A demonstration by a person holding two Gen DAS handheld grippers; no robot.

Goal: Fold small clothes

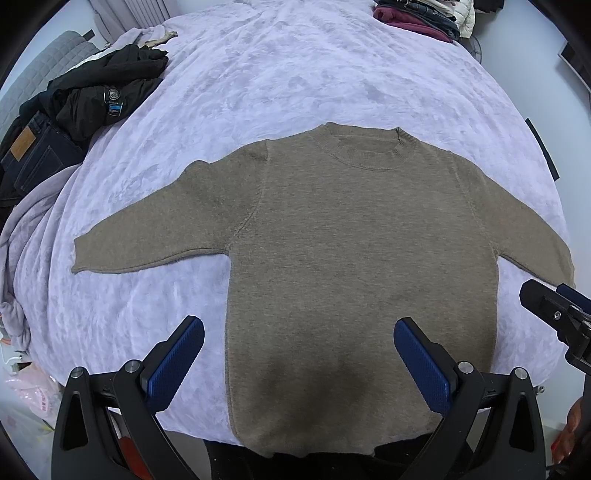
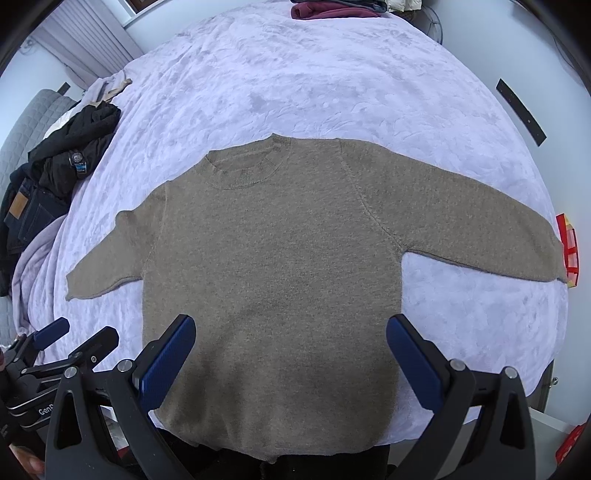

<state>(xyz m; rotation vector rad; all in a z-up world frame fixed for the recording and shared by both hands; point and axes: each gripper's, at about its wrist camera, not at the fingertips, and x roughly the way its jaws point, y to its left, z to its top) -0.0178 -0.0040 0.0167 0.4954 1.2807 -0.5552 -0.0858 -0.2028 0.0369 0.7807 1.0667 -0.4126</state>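
A small brown knit sweater (image 1: 351, 236) (image 2: 280, 251) lies flat and face up on the lilac bedspread (image 1: 295, 74) (image 2: 314, 81), collar at the far side, both sleeves spread out sideways, hem hanging over the near edge. My left gripper (image 1: 299, 332) hovers open above the lower body of the sweater, its blue pads wide apart and holding nothing. My right gripper (image 2: 291, 328) is open too, over the same lower part. Each gripper shows at the other view's edge: the right gripper (image 1: 554, 314) and the left gripper (image 2: 74, 339).
A heap of black clothing and dark jeans (image 1: 74, 110) (image 2: 55, 173) sits at the bed's left side. Folded maroon and dark clothes (image 1: 417, 18) (image 2: 325, 7) lie at the far edge. A red object (image 2: 569, 247) stands off the bed's right side.
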